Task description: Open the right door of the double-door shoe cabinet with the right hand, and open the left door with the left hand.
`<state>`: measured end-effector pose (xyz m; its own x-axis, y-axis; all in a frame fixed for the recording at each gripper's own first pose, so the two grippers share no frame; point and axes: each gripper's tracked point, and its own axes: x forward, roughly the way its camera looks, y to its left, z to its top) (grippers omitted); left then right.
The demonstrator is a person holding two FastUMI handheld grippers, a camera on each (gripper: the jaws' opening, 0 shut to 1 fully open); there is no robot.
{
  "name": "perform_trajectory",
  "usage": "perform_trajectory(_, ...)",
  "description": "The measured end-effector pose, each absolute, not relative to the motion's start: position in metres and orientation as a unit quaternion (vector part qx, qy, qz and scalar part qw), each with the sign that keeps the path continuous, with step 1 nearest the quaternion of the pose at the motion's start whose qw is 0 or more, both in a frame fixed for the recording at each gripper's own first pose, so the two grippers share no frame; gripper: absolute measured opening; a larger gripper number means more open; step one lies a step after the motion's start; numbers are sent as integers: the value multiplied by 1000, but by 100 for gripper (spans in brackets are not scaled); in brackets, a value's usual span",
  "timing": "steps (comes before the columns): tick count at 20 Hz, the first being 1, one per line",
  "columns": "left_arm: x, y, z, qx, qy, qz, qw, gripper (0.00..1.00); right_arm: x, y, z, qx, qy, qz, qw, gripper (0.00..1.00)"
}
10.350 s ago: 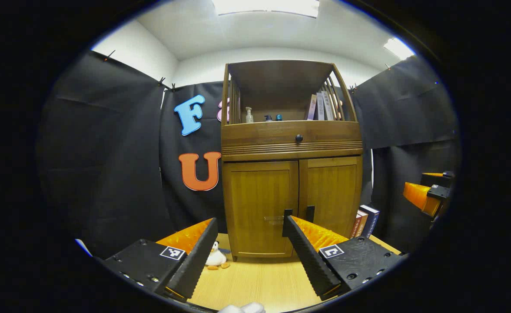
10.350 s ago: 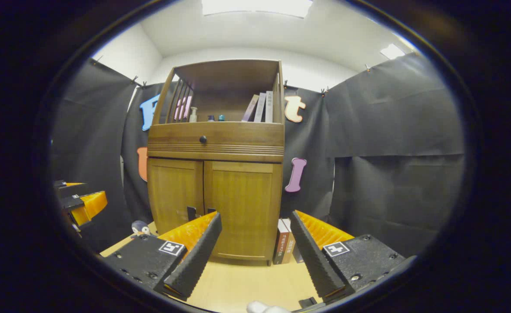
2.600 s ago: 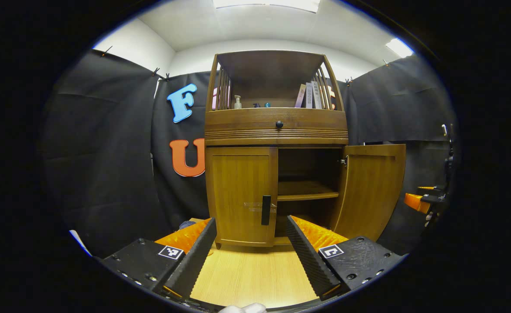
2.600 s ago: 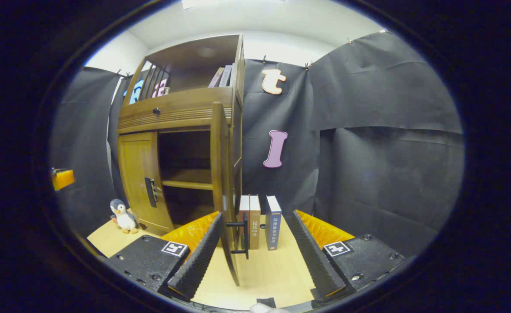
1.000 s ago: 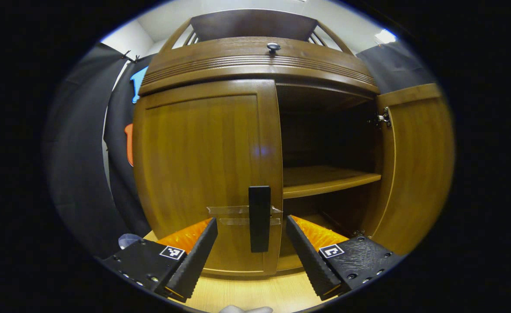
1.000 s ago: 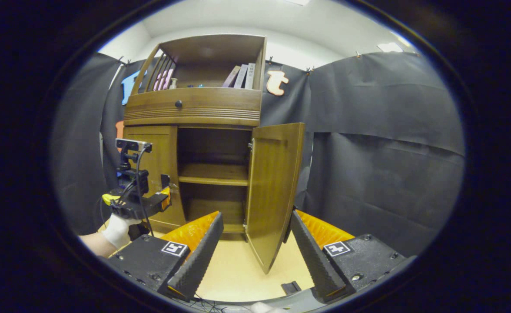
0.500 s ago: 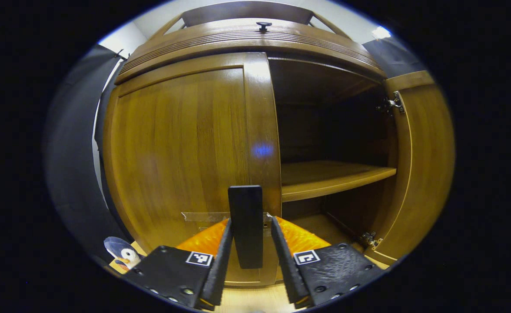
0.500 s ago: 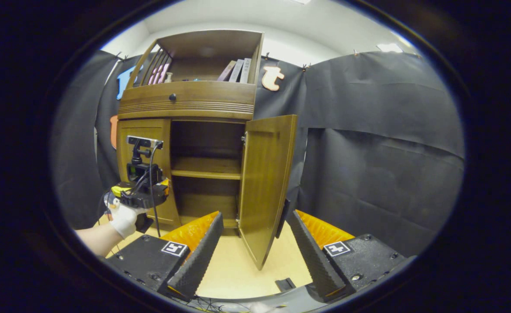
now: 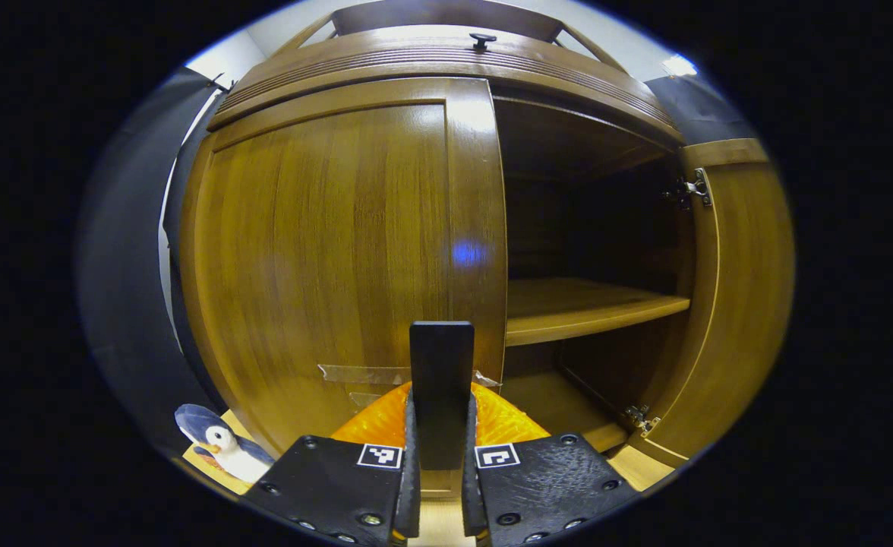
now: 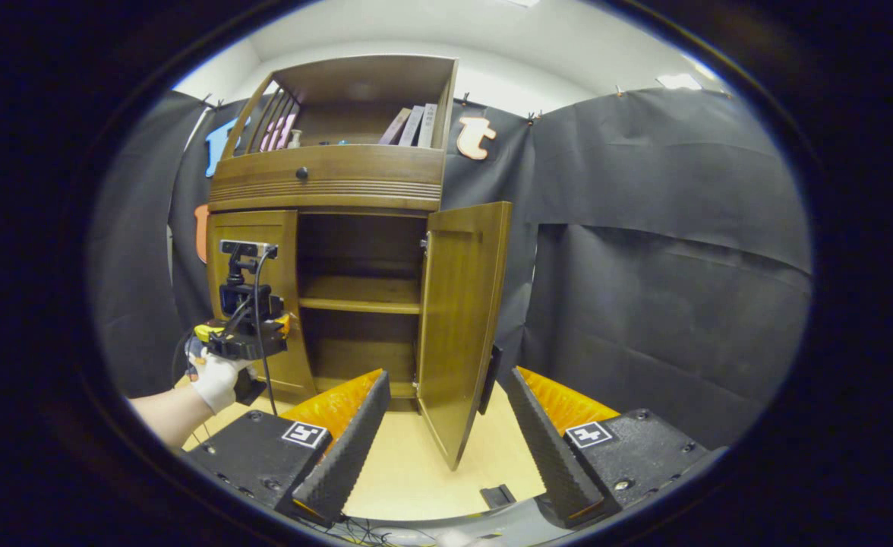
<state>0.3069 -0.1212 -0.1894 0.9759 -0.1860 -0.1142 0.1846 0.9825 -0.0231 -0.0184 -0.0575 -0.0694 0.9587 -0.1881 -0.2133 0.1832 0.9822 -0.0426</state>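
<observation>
Left claw [image 9: 439, 486] closed tight on the dark handle [image 9: 440, 380] of the left door [image 9: 340, 258], both fingers pressed against the handle's sides. Left door flush with the front of the shoe cabinet [image 10: 329, 194], or nearly so; a strip of clear tape [image 9: 355, 374] stuck on the door just beside the handle. From the right gripper view, the left claw [image 10: 283, 327] at the left door [image 10: 253, 289] of the cabinet, held by a gloved hand [image 10: 215, 384].

Right claw [image 10: 443, 425] spread wide, gripping nothing, fingers to either side of the lower edge of the right door [image 10: 462, 319], apart from it. Right door swung well out from the cabinet, its dark handle [image 10: 486, 389] on the far face.

Inside the cabinet's open right half: one wooden shelf [image 9: 583, 304] across the middle, bare on top; space below it dark, contents not discernible. In the open compartment at the cabinet's top: a few books [image 10: 414, 125] leaning at the right, a small bottle [image 10: 295, 138] toward the left. Below that, a drawer front with a round knob [image 10: 302, 173].

A toy penguin [image 9: 219, 450] on the bench [image 10: 408, 471] at the cabinet's lower left corner.
</observation>
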Motion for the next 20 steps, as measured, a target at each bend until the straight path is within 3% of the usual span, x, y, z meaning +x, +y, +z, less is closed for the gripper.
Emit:
perform_trajectory(14,200,-60,-191,-29,68,-121,990,20,-31,-28,-73,2,100,-9,995,99)
perform_trajectory(15,191,-52,-189,-31,69,-120,990,29,-32,-25,-74,3,101,-3,995,99)
perform_trajectory(16,188,-47,-190,-29,68,-120,990,12,-34,-22,-74,4,101,2,995,99)
perform_trajectory(20,162,-11,-192,-21,70,-99,992,12,-37,-11,-79,7,107,22,994,99)
